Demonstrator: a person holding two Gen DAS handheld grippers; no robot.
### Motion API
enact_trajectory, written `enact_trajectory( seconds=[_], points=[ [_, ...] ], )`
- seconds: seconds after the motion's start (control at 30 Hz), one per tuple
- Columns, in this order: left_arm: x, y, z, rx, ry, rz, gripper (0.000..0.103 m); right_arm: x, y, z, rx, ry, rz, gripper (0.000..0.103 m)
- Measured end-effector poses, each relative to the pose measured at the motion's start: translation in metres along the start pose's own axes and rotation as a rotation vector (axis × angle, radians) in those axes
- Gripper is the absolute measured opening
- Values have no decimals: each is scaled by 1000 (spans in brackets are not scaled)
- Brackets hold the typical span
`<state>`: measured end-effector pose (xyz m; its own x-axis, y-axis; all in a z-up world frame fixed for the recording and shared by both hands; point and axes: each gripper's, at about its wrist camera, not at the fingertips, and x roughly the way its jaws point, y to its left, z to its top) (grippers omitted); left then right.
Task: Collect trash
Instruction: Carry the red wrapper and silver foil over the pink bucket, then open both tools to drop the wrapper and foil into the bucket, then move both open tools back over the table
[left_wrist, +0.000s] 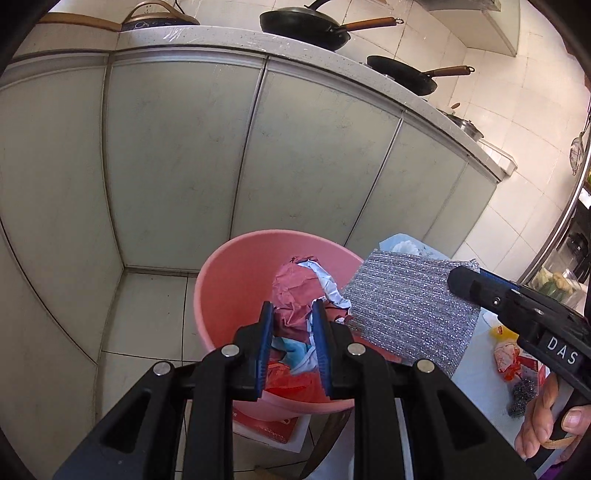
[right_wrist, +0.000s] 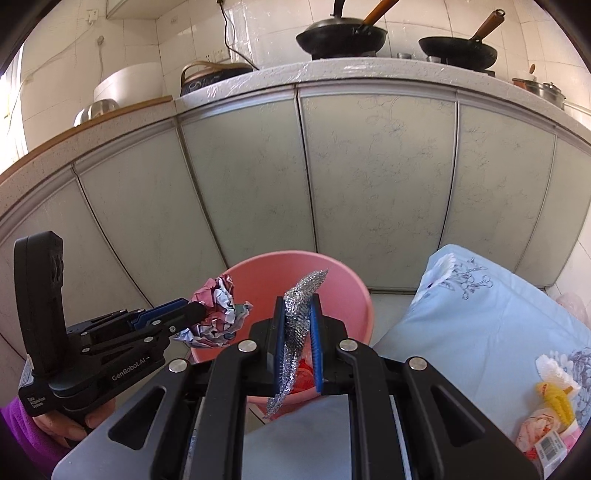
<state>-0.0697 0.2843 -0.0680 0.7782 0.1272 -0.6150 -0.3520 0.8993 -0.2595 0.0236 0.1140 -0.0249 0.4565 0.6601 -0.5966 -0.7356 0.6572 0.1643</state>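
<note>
Grippers (left_wrist: 293, 314) (right_wrist: 297, 314) clamp paper (left_wrist: 295, 295) and, seemingly, scouring cloth (right_wrist: 295, 325).

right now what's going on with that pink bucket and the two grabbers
A person is collecting trash with two handheld tongs. The left tongs are shut on a crumpled paper wad over the pink bucket. The right tongs pinch a silver scouring cloth above the same bucket. More wrappers lie on the light blue cloth nearby.
</note>
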Motion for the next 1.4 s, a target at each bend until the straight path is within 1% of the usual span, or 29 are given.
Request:
enact_trajectory(
  seconds=[0.3, 0.43, 0.5, 0.57, 0.63, 0.7, 0.77, 0.83, 0.93, 1.2, 1.4],
  points=[
    [18, 2, -8, -2, 51, 33, 21, 18, 5, -5, -4, 24, 7, 13],
    [21, 1, -7, -5, 51, 53, 22, 25, 4, -3, 15, 34, 18, 13],
    [19, 2, -6, -8, 38, 55, 24, 28, 3, -1, 24, 44, 23, 15],
    [17, 2, -4, -11, 30, 59, 30, 29, 2, 0, 28, 43, 27, 16],
    [15, 3, -3, -15, 27, 53, 31, 28, 0, 0, 33, 32, 30, 17],
    [14, 4, -1, -20, 26, 52, 35, 26, -1, 1, 39, 24, 41, 28],
    [13, 4, 0, -30, 25, 49, 38, 23, -1, 0, 39, 14, 39, 31],
    [11, 6, -1, -42, 28, 37, 39, 18, -1, 0, 32, 7, 33, 31],
    [9, 3, 1, -45, 28, 26, 39, 10, -4, 0, 37, -5, 22, 31],
    [-6, -14, 6, -9, 1, -11, 39, -25, -20, -12, 70, -26, -11, 31],
    [-13, -39, 7, 41, -6, -47, 39, -58, -36, -24, 92, -44, -49, 31]
  ],
)
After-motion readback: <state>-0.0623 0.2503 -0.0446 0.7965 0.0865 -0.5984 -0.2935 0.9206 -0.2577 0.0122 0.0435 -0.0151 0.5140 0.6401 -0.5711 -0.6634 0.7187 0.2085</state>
